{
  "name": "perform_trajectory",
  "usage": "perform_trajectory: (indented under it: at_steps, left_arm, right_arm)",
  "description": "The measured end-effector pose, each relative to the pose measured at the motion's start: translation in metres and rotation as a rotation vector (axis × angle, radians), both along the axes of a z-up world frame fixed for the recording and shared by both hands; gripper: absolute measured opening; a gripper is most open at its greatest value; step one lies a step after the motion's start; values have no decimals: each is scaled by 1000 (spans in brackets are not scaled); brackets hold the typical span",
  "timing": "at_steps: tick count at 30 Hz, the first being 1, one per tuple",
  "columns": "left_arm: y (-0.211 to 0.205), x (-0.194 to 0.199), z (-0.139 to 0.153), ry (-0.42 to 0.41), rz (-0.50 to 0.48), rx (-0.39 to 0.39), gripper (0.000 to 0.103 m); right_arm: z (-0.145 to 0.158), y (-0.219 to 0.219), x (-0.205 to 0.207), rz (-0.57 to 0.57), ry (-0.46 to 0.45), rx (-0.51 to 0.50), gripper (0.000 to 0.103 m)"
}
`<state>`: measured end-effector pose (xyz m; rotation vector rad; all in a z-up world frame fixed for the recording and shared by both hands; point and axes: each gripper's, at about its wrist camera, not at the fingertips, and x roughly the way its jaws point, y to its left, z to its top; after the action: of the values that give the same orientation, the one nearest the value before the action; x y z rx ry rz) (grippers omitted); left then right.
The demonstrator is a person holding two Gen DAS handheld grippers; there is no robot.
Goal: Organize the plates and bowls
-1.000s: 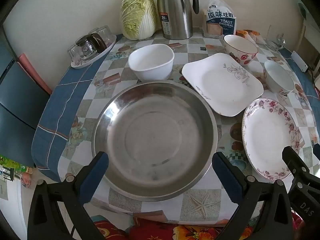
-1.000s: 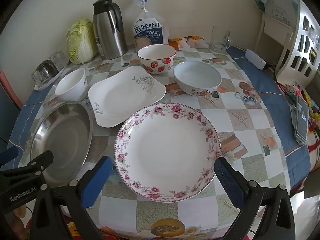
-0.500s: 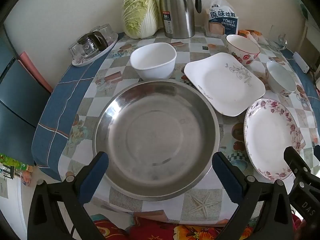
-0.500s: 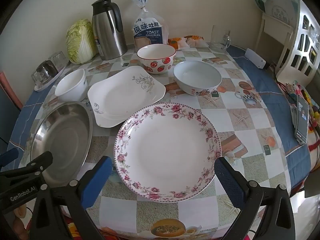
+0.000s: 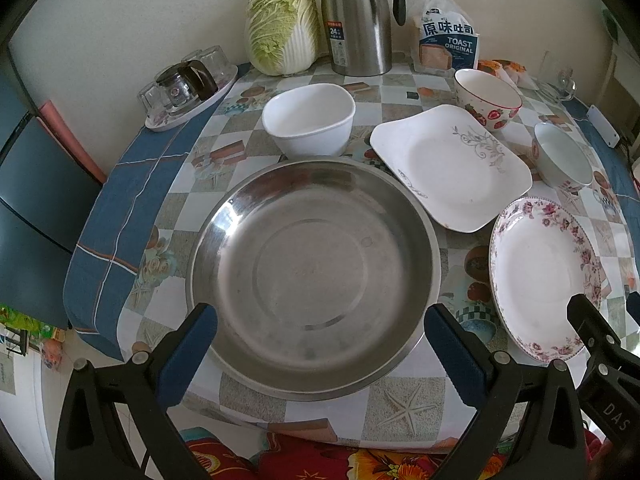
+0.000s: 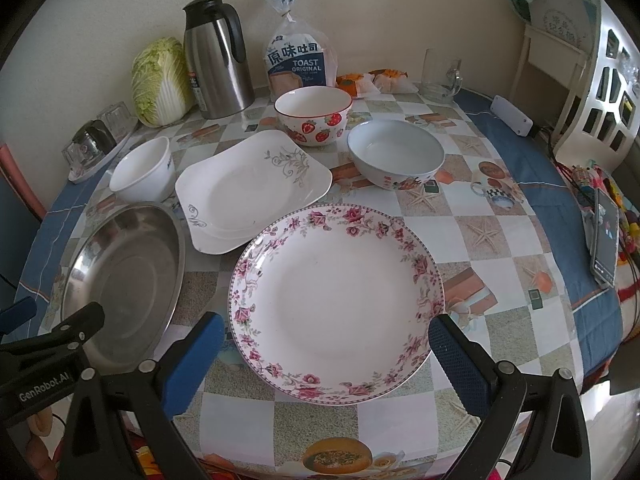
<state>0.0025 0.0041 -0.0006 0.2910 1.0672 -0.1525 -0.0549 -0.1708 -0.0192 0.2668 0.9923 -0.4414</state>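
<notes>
On the table (image 5: 404, 404), going from left to right: the steel basin (image 5: 314, 276) lies in front of the left tongs (image 5: 320, 354), whose jaws are wide apart and hold nothing. The white bowl (image 5: 309, 120) stands at 12 o'clock from the basin. The square plate (image 6: 250, 190) is at 10 o'clock from the flowered plate (image 6: 336, 300), its corner just beside that rim. The right tongs (image 6: 326, 362) are also spread apart, empty, before the flowered plate. The strawberry bowl (image 6: 313, 116) and the pale bowl (image 6: 396, 158) stand behind.
</notes>
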Motion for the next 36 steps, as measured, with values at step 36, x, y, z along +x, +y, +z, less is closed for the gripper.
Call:
perform_trajectory:
  at_steps: [36]
  left_arm:
    - [-1,-2,-6,11,-1,5,103]
  right_arm:
    - [-2,-3,1,-1,3,6,103]
